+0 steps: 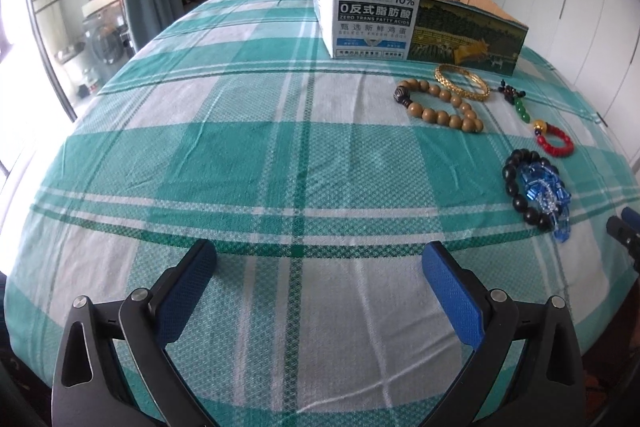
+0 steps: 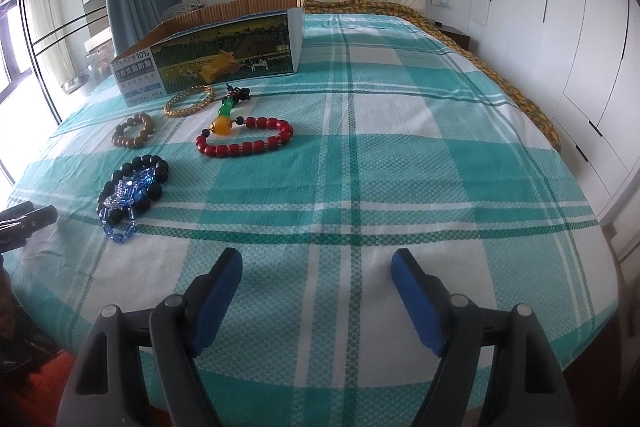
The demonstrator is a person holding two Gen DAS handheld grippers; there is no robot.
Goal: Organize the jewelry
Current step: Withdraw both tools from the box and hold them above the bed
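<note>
Beaded bracelets [image 2: 132,187] on checked bedsheet [image 2: 400,167], beyond wide-apart right tongs [image 2: 316,267]

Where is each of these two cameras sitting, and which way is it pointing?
Left wrist view: sits on the left tool, looking down over the checked bedspread; its open blue fingers show, jewelry to its right.
Right wrist view: sits on the right tool, same direction; open fingers show, jewelry to its left.
Shared: cardboard box, gold bangle, black bead bracelet; each glimpses the other tool at its edge.
</note>
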